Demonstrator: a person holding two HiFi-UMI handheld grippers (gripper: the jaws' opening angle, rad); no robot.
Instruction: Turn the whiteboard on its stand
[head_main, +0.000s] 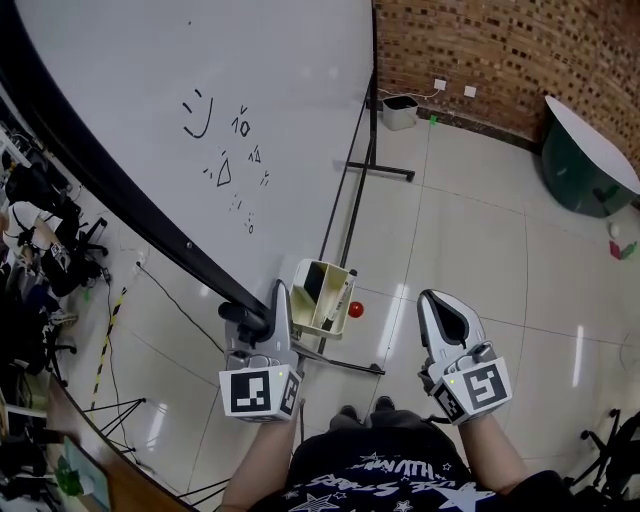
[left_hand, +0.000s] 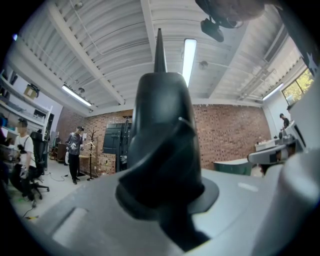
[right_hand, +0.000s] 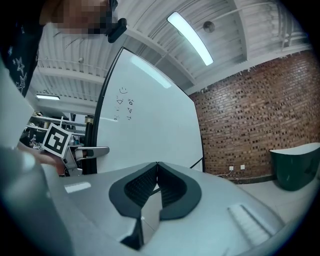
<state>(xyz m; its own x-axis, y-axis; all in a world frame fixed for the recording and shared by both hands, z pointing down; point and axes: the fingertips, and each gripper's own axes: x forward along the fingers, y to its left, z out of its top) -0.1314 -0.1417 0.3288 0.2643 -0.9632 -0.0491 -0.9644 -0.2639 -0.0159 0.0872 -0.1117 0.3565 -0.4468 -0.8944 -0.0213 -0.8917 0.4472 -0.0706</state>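
Observation:
The big whiteboard (head_main: 130, 70) leans tilted in its black frame (head_main: 120, 205), with a few marker doodles (head_main: 225, 150) on it. Its black stand (head_main: 372, 120) rises behind the board's right edge. My left gripper (head_main: 262, 312) is shut on a black knob (left_hand: 161, 150) at the frame's lower corner; the knob fills the left gripper view. My right gripper (head_main: 448, 315) hovers to the right, apart from the board, shut with nothing in it; in the right gripper view its pads (right_hand: 150, 186) meet.
A pale tray (head_main: 322, 295) with a red ball (head_main: 355, 309) beside it sits just past the left gripper. A cable (head_main: 175, 300) runs over the tiled floor. Office chairs (head_main: 45, 235) and clutter crowd the left; a green round table (head_main: 590, 165) and bin (head_main: 400, 110) stand by the brick wall.

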